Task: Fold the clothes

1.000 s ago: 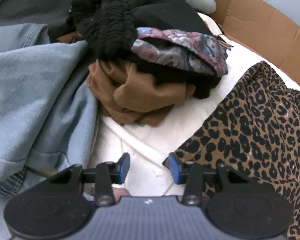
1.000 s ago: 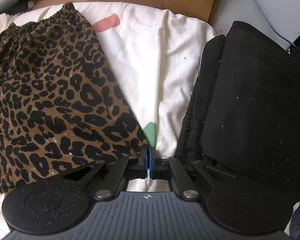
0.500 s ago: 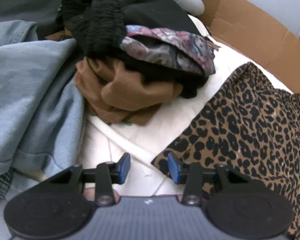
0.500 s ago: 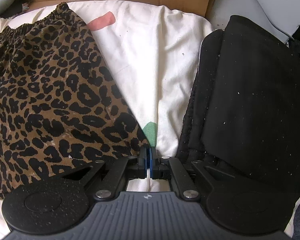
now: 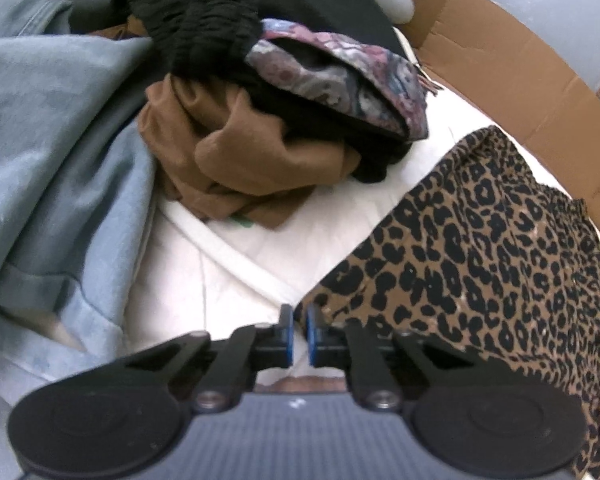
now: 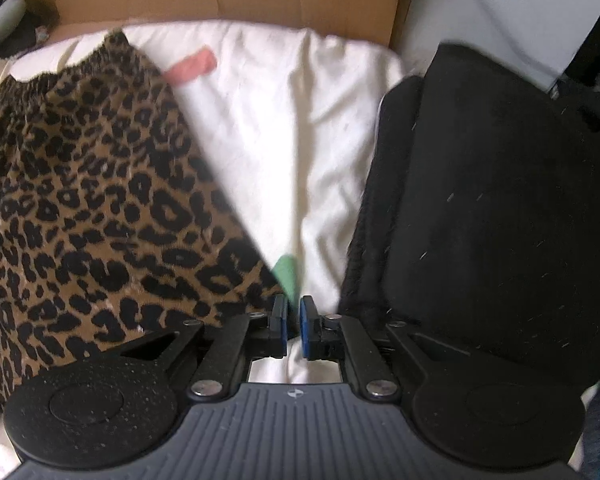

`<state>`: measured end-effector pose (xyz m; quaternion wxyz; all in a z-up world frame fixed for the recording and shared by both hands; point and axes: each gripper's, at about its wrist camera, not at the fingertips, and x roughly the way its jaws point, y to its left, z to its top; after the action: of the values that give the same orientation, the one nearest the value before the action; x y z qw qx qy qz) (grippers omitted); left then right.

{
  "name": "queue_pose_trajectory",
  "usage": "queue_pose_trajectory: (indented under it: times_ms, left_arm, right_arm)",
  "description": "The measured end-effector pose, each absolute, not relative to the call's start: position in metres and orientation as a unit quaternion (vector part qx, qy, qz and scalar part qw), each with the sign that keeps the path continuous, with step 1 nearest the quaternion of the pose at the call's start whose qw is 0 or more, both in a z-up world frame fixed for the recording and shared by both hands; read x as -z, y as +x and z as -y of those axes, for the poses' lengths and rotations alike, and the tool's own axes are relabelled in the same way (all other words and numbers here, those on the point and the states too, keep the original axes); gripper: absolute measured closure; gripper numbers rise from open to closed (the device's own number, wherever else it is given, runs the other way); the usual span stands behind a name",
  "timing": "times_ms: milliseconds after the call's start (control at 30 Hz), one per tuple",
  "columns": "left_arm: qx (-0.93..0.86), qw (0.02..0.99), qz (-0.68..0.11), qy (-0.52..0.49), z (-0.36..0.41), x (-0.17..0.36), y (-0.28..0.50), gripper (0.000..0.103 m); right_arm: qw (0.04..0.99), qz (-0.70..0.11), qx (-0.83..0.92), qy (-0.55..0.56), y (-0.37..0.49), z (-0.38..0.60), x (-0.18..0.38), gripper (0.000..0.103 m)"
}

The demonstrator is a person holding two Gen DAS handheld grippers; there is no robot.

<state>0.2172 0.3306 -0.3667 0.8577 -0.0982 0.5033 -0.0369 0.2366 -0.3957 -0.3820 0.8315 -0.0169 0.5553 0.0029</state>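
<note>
The leopard skirt [image 5: 500,264] is lying flat, unfolded, as the left gripper [image 5: 299,330] is closing beside its corner, nothing pinched, the right gripper [image 6: 293,322] is opening empty, and the clothes pile [image 5: 268,120] is waiting.

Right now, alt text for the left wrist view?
The left gripper, jaws closing with a narrow gap, sits at the near corner of a leopard-print garment spread on a white sheet. Behind lies a pile of brown, black and paisley clothes, denim to the left.
</note>
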Motion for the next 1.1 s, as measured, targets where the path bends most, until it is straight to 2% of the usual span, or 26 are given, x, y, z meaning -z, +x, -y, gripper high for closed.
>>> queue_pose_trajectory:
  times_ms: [167, 233, 600, 867, 967, 1100]
  left_arm:
    - [0.038, 0.859, -0.502, -0.088, -0.325, 0.36, 0.219, 0.097]
    - [0.037, 0.86, -0.5, -0.089, -0.324, 0.359, 0.218, 0.097]
    - [0.048, 0.868, -0.484, -0.101, -0.322, 0.347, 0.211, 0.098]
    - [0.062, 0.862, -0.48, -0.148, -0.326, 0.362, 0.218, 0.096]
    - [0.061, 0.86, -0.482, -0.158, -0.329, 0.368, 0.22, 0.088]
    - [0.063, 0.857, -0.486, -0.161, -0.331, 0.374, 0.22, 0.087]
  right_arm:
    - [0.842, -0.539, -0.02, -0.01, 0.237, 0.394, 0.362, 0.081]
    - [0.844, -0.536, -0.031, -0.006, 0.237, 0.391, 0.357, 0.071]
    - [0.842, -0.534, -0.077, 0.008, 0.234, 0.353, 0.357, 0.059]
    - [0.838, -0.536, -0.099, 0.005, 0.232, 0.329, 0.363, 0.059]
    - [0.837, -0.537, -0.102, 0.0, 0.231, 0.327, 0.364, 0.059]
    - [0.836, -0.539, -0.1, 0.004, 0.231, 0.326, 0.366, 0.059]
